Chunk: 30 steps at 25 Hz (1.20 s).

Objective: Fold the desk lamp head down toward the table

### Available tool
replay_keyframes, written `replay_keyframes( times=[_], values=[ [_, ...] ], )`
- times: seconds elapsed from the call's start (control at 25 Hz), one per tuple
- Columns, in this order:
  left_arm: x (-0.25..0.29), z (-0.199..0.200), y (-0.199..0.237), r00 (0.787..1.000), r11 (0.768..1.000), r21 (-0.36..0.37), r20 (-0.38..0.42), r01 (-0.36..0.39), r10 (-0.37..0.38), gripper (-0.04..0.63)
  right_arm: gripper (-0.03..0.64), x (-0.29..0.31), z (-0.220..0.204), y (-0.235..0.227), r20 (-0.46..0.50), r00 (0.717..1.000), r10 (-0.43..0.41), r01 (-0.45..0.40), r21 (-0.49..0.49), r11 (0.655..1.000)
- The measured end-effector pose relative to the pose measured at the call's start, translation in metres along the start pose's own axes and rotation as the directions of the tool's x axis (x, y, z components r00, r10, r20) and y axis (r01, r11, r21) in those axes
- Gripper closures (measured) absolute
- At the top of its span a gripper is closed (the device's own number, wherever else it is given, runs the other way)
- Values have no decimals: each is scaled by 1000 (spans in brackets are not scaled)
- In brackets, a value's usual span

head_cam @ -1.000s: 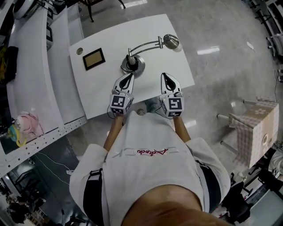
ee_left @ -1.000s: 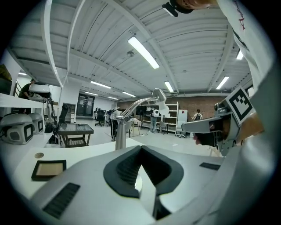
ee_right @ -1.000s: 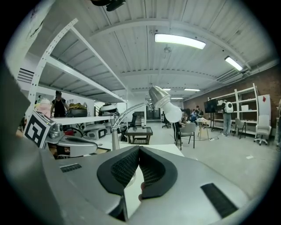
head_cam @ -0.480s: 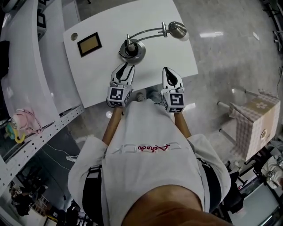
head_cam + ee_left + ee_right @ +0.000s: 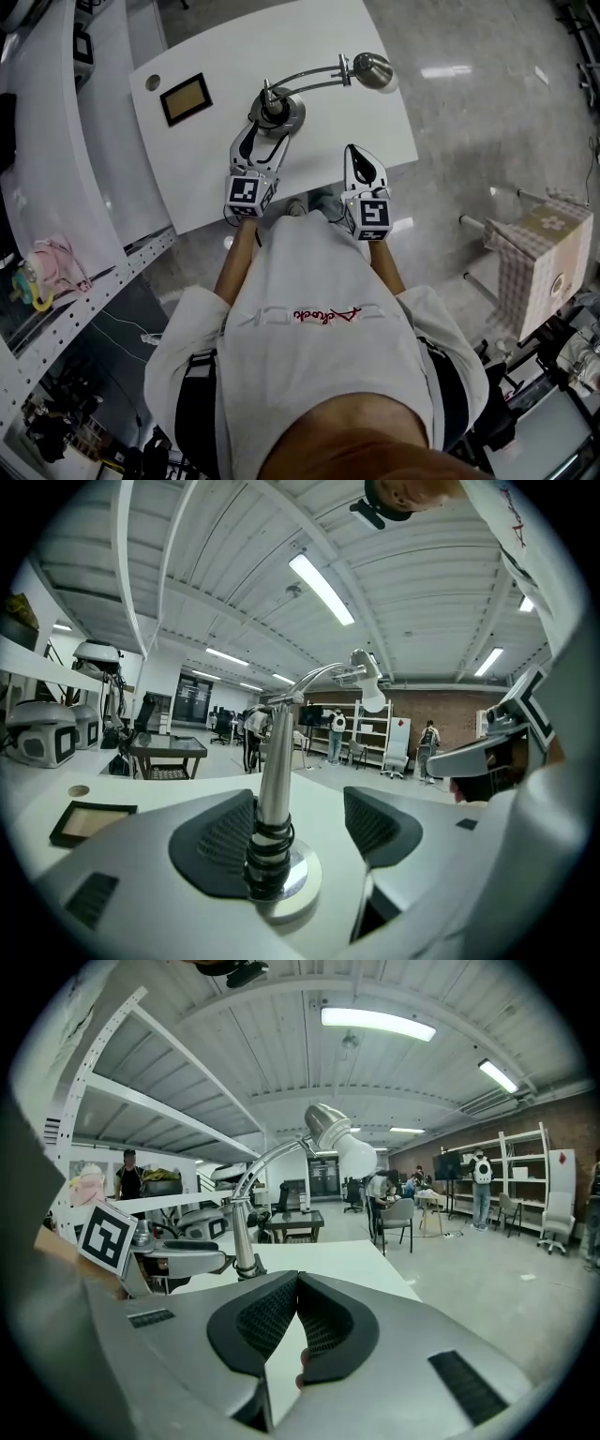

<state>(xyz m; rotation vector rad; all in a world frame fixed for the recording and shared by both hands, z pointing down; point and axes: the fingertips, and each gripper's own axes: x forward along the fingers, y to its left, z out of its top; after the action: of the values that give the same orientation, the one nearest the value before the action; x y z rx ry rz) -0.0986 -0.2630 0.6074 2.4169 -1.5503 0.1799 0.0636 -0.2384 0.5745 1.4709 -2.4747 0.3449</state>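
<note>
Nearly level, the left gripper (image 5: pixel 265 136) has just spread its jaws around the lamp stem (image 5: pixel 275 761). The right gripper (image 5: pixel 356 153) hovers alongside, empty and pinched closed.

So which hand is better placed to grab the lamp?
Left. The left gripper has just been opening its jaws, with the lamp post between them; the right gripper is shut, farther off.

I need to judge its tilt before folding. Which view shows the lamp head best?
The right gripper view: the lamp head appears large and side-on, its white face angled down. The head view shows it small, from above; the left gripper view shows it small, beyond the lamp post.
</note>
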Motion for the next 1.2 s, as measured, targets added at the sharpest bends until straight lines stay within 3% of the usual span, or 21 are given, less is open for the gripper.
replay_keyframes(
  times=[0.4, 0.8, 1.0, 1.16, 1.2],
  values=[
    [55, 39, 28, 998, 996, 81, 56, 26, -31, 290, 594, 0, 0, -10, -5, 1000, -21, 21, 1, 1000],
    [97, 67, 18, 992, 988, 136, 88, 77, -90, 310, 594, 2, 2, -14, 0, 1000, -24, 24, -2, 1000],
    [101, 71, 12, 989, 980, 180, 98, 88, -107, 420, 594, 2, 5, -15, 4, 1000, -24, 24, -4, 1000],
    [102, 68, 5, 986, 974, 198, 102, 113, -135, 569, 594, 2, 7, -14, 9, 1000, -22, 22, -7, 1000],
    [102, 67, 3, 985, 972, 202, 101, 117, -139, 569, 594, 2, 8, -13, 10, 1000, -20, 20, -7, 1000]
  ],
)
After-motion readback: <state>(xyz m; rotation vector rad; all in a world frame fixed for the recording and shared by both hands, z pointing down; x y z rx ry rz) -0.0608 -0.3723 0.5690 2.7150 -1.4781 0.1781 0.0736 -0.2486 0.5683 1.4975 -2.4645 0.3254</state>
